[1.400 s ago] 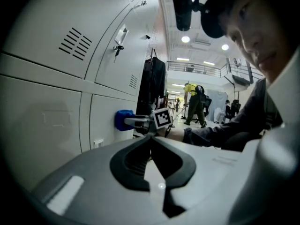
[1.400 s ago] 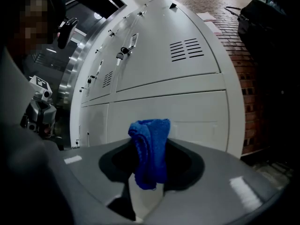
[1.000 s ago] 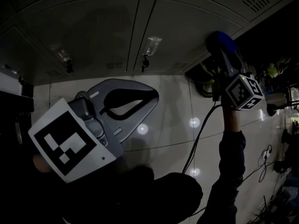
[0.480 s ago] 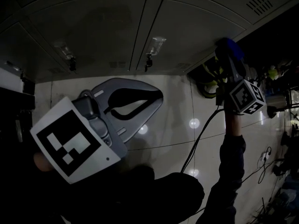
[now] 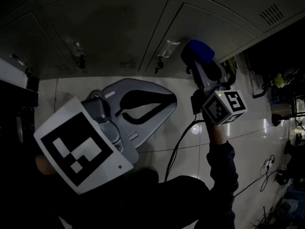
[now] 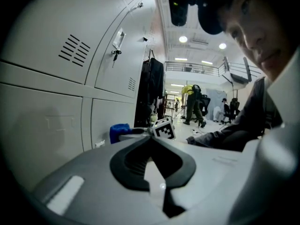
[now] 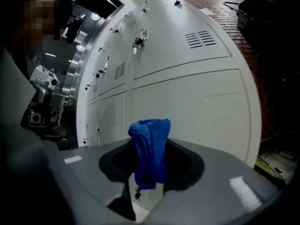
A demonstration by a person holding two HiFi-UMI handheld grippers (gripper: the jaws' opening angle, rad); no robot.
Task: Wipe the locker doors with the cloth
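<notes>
Leftward along the right door [image 5: 209, 27] went the right gripper [image 5: 199, 56]; it had been by that door's right edge and now sat nearer its left edge, near the latch [image 5: 164, 51]. I judged this a wiping stroke across the door's lower part, with most of the face above not yet reached. The claw was clamped on the cloth [image 7: 150, 149], which stuck out in a blue wad beyond the tips. Whether the wad pressed on the metal or hung just off it, I could not tell.

The left gripper [image 5: 164, 99] had barely shifted. It hung low over the floor [image 5: 190, 94], well apart from the lockers, its jaws drawn together on nothing.

By count: one cloth and two grippers. Two doors showed side by side in the head view, each with one latch, and strips of further doors ran above and beside them. One slotted vent [image 5: 272, 14] showed at the top right.
</notes>
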